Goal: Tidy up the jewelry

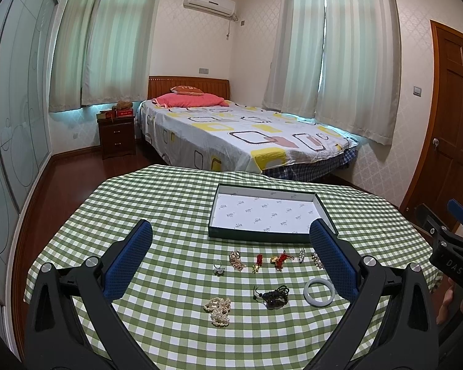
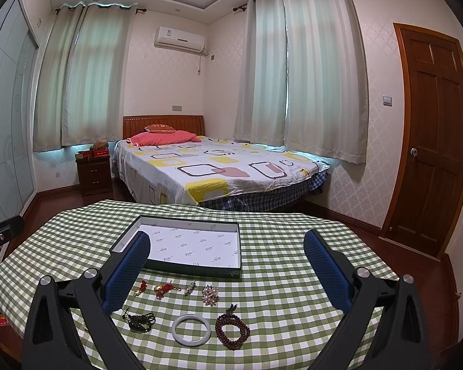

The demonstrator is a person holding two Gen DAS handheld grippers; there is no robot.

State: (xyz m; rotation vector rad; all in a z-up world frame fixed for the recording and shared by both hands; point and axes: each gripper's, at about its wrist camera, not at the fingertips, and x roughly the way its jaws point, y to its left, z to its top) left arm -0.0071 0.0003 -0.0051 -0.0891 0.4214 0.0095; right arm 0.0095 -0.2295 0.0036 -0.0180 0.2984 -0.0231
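An open dark box with a white lining (image 1: 264,214) (image 2: 188,248) sits on the green checked tablecloth. Jewelry lies in front of it: a ring (image 1: 218,267), a pearl cluster (image 1: 237,260), red charms (image 1: 281,259) (image 2: 166,289), a pearl necklace (image 1: 218,306), a black cord piece (image 1: 271,296) (image 2: 139,321), a white bangle (image 1: 319,292) (image 2: 190,329) and a dark red bead bracelet (image 2: 232,330). My left gripper (image 1: 230,257) is open above the jewelry. My right gripper (image 2: 228,265) is open above it too. Both are empty.
The table (image 1: 169,203) (image 2: 293,246) has a rounded far edge. Behind it stand a bed (image 1: 247,135), a nightstand (image 1: 116,134), curtains and a wooden door (image 2: 432,141). The right gripper's body (image 1: 453,252) shows at the right in the left wrist view.
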